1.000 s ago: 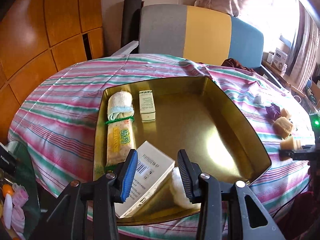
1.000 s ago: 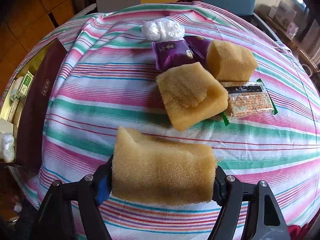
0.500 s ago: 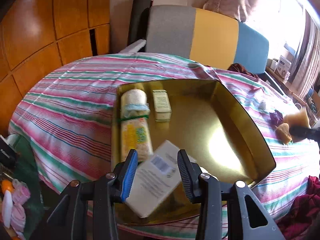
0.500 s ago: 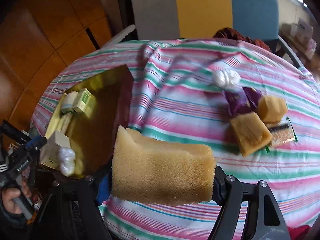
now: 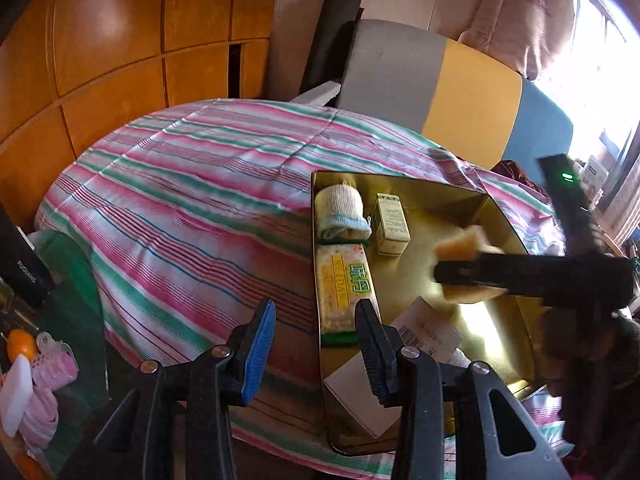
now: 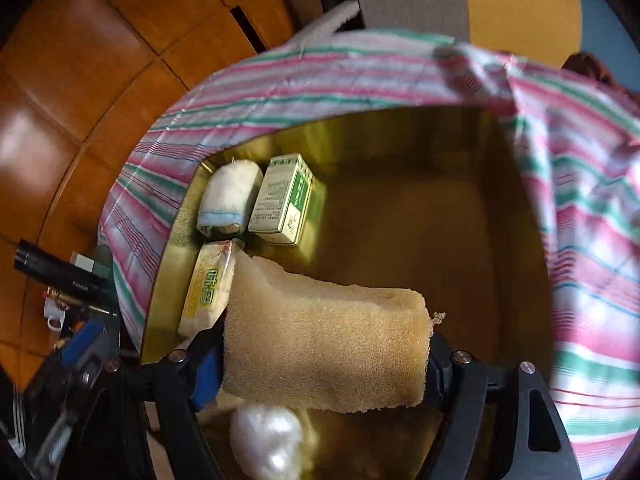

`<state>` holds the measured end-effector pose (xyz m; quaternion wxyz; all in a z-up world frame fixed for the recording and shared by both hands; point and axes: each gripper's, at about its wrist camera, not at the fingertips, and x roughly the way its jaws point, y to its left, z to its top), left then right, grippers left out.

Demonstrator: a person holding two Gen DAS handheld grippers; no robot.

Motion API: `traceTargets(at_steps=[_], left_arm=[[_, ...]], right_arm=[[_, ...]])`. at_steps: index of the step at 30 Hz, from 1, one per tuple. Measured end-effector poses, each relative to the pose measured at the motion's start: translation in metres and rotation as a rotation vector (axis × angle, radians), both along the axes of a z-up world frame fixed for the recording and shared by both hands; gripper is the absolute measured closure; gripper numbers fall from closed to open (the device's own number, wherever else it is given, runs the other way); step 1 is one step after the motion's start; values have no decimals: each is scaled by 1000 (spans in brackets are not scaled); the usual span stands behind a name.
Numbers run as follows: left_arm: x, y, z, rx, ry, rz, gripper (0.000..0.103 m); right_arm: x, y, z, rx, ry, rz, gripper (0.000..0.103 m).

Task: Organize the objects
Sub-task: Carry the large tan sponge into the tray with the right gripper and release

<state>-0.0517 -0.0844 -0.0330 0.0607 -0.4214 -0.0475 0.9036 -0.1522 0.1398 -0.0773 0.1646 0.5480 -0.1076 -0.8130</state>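
Sponge (image 6: 326,346) sits between the pads of my right claw (image 6: 326,364), above the gold tin (image 6: 400,216), and the jaws are opening as I look; the pads still touch its two ends. In the left view that same claw (image 5: 460,276) reaches in from the right over the tin (image 5: 500,216), with the sponge (image 5: 464,246) blurred at its tip. My left claw (image 5: 316,344) stands partly spread with nothing between its pads, one blue pad over the striped cloth (image 5: 192,184) and the other over the tin's near end. Inside the tin, along its left wall, lie a rolled towel (image 6: 232,200) and below it a yellow packet (image 6: 208,292); a small green-and-white box (image 6: 284,200) lies just beside the towel. A white box (image 5: 392,368) lies at the near end in the left view, and a white wad (image 6: 266,440) shows under the sponge in the right view. The table is covered by the pink, green and white cloth. Behind it stands a chair (image 5: 440,80) in grey, yellow and blue, with wooden panels (image 5: 112,40) to the left and a bright window (image 5: 600,60) on the right.
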Motion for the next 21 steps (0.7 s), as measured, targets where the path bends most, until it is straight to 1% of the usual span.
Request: traceTargets(at_steps=[1, 3, 5, 7, 12, 18, 21], left_arm=[[-1, 0, -2, 4, -9, -3, 62], [-1, 1, -7, 8, -22, -7, 62], [-2, 1, -9, 10, -29, -11, 62], [0, 2, -10, 11, -30, -11, 62], [2, 7, -7, -3, -20, -19, 62], [8, 19, 3, -26, 11, -44, 62], [12, 27, 10, -35, 29, -64, 62]], right_arm=[[-5, -6, -7, -17, -21, -5, 24], [-12, -14, -18, -99, -58, 1, 20], [-12, -17, -25, -195, -87, -1, 7], [-10, -18, -26, -235, -88, 4, 3], [1, -2, -20, -234, -50, -30, 3], [24, 13, 8, -150, 53, -29, 1], [36, 29, 24, -97, 107, -30, 0]])
